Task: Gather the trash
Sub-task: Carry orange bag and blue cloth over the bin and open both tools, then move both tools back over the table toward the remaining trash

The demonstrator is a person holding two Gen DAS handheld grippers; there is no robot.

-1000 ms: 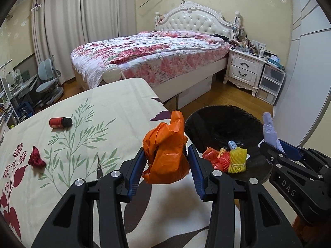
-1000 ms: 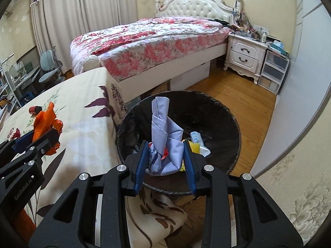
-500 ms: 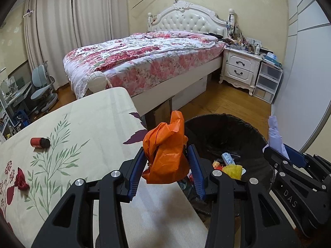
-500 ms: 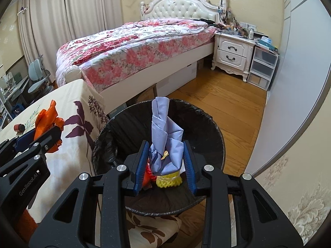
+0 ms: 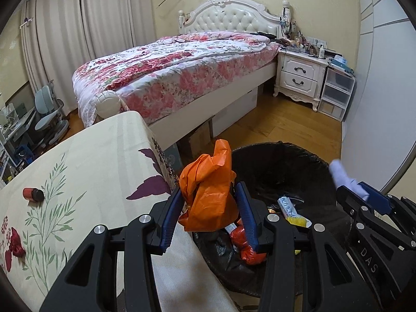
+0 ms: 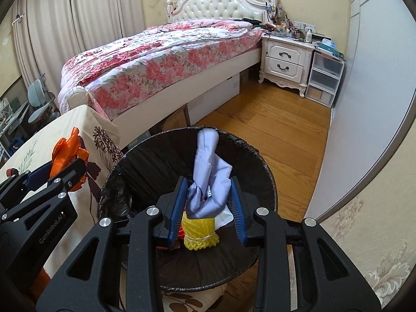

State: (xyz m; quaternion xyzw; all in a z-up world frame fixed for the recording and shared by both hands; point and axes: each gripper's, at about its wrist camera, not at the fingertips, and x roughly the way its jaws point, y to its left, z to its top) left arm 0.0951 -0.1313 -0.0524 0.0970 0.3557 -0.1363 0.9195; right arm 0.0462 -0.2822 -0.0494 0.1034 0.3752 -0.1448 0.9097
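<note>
Both claws carry trash out over the bin

The left claw (image 5: 210,208) pinches a crumpled orange plastic bag (image 5: 209,195) and has slid off the flowered tabletop (image 5: 85,161) until the bag hangs over the near rim of the black-lined bin (image 5: 286,163); a moment ago it was above the cloth. The right claw (image 6: 208,200) grips a twisted pale lilac wrapper (image 6: 208,176), now squarely over the bin's mouth, above a yellow foam net (image 6: 199,235) lying inside. To my eye both pieces are about ready to drop. A small red bottle (image 5: 32,194) and a red scrap (image 5: 15,241) remain on the tabletop, still to be gathered
</note>
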